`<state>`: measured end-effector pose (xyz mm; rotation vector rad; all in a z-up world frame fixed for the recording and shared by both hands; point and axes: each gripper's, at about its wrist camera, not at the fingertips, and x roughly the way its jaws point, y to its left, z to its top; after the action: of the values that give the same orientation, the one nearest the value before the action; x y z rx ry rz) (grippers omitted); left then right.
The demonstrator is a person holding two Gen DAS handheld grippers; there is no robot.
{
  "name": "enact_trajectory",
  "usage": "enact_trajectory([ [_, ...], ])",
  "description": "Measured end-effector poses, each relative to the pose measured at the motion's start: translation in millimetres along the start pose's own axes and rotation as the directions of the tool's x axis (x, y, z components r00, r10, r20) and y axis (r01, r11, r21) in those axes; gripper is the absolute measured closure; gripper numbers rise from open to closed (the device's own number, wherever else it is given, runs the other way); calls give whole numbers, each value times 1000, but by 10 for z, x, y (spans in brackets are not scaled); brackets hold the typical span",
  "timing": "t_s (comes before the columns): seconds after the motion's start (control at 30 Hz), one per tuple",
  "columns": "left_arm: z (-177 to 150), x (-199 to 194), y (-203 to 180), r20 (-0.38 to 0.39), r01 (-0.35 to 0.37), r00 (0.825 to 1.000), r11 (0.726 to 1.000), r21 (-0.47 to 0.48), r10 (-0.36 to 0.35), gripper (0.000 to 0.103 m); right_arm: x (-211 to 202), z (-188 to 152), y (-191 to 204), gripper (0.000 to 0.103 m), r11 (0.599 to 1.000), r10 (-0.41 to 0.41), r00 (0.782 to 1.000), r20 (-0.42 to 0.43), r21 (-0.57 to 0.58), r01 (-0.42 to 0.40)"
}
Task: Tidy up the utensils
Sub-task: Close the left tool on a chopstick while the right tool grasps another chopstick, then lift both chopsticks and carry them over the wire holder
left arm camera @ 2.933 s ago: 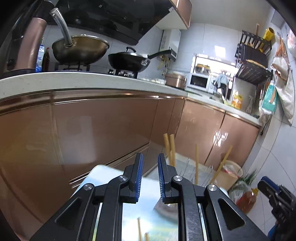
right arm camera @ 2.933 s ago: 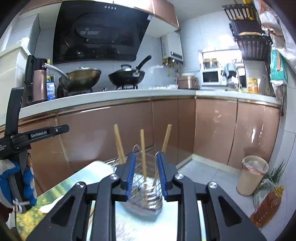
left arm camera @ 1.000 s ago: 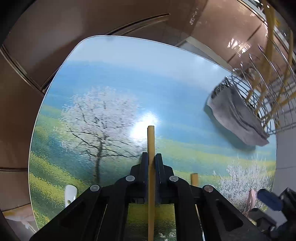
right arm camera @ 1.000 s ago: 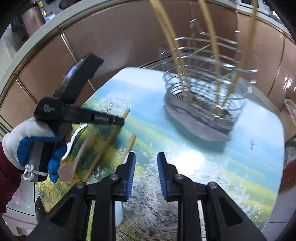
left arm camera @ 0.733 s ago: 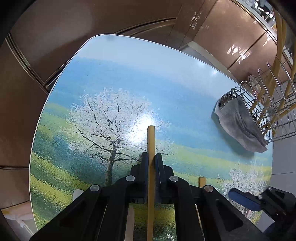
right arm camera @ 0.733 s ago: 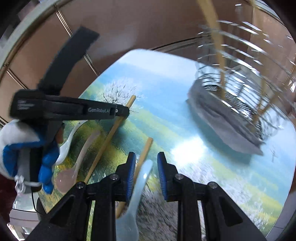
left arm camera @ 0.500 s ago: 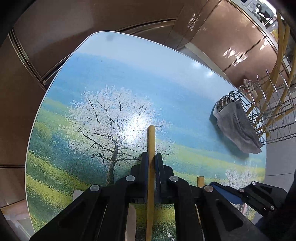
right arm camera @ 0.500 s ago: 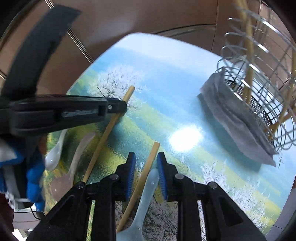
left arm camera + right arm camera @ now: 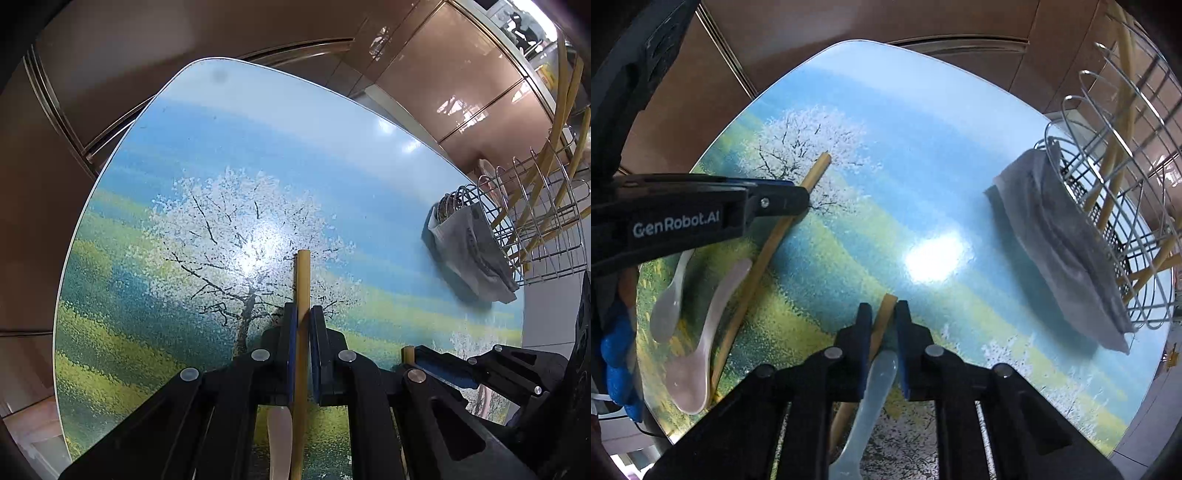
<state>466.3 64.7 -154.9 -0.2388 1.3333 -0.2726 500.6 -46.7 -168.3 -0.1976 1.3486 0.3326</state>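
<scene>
My left gripper [image 9: 303,314] is shut on a wooden chopstick [image 9: 303,273] whose tip sticks out ahead of the pads, low over the printed table [image 9: 221,147]. In the right wrist view the same gripper [image 9: 798,199] holds that chopstick [image 9: 768,251] at the left. The jaws of my right gripper [image 9: 882,310] are closing on a second chopstick [image 9: 889,301]; it crosses the gap at a slant and touches both pads. A pale blue spoon [image 9: 875,384] lies under that gripper. The wire rack [image 9: 1108,184] at the right holds several upright chopsticks.
A white spoon [image 9: 668,295] and a pink spoon [image 9: 701,332] lie beside the left chopstick. A grey cloth [image 9: 1063,251] hangs over the rack's near side. Brown cabinet doors [image 9: 258,33] stand just beyond the table's far edge. A gloved hand [image 9: 617,354] grips the left tool.
My right gripper came down to the table and narrowed its jaws around the second chopstick. The left gripper, still shut on its chopstick, drifted sideways across the table.
</scene>
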Motion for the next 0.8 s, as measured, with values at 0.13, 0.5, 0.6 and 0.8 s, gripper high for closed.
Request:
enact_trajectory([
  [0.13, -1, -33, -15, -5, -15, 1000, 1000, 1, 15, 95, -18, -31, -144, 95, 996, 65, 998, 27, 56, -67],
  [0.5, -37, -29, -380, 9, -108, 994, 994, 19, 108, 97, -443, -301, -382, 96, 968, 200, 959, 199, 110, -225],
  [0.6, -107, -14, -480, 26, -62, 998, 998, -12, 63, 97, -649, -419, -450, 96, 961, 218, 940, 264, 109, -253],
  [0.8, -350, -438, -555, 133, 21, 991, 999, -29, -17, 97, -1146, -692, -580, 96, 942, 252, 885, 392, 110, -317],
])
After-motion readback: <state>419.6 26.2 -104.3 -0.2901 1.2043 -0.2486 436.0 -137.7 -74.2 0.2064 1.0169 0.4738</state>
